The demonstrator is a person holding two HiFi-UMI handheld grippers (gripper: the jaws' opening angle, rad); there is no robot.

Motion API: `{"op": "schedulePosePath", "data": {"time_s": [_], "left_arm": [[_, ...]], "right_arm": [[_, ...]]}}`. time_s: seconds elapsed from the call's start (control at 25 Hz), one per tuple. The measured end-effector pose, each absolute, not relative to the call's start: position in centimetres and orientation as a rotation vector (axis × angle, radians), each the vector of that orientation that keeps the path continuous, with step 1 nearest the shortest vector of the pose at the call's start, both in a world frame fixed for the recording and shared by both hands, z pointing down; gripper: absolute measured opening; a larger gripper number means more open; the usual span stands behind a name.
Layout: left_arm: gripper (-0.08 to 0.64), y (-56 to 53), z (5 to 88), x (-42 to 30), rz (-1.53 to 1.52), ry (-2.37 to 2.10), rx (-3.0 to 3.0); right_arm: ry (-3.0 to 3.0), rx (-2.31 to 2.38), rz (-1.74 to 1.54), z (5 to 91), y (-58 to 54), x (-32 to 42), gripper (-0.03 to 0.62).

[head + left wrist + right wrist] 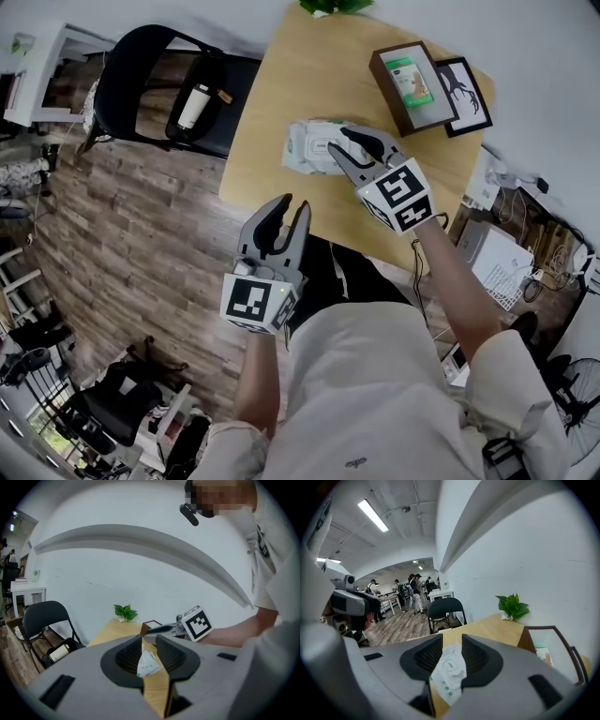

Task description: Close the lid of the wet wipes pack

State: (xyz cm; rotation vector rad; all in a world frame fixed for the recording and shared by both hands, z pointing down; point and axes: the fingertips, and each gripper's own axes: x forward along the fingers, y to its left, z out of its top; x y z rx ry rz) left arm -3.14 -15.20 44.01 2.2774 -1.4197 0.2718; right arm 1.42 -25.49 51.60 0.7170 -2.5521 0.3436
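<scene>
The white wet wipes pack [307,148] lies on the wooden table [281,84], near its middle. My right gripper [337,141] hovers over the pack's right half, jaws slightly apart and holding nothing. In the right gripper view [449,644] the pack [449,672] shows through the gap, its lid [451,665] looking flat. My left gripper [293,202] is open and empty, just off the table's front edge. The left gripper view [149,641] frames the pack [149,664] between its jaws, with the right gripper's marker cube [197,623] beyond.
Two picture frames [412,84] [464,94] lie at the table's far right, and a green plant [333,6] is at its back edge. A black chair [159,84] holding a bottle [194,105] stands to the left. Boxes and cables [497,253] crowd the floor at right.
</scene>
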Motion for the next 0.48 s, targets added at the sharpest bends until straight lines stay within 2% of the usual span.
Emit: {"op": "schedulePosePath", "data": {"time_s": [0.48], "left_arm": [[0.089,-16.4,46.6,-4.6,0.284,-1.339,2.274]], "right_arm": [[-2.418,0.703,0.263,56.3,-27.7,-0.1,0.112]]}}
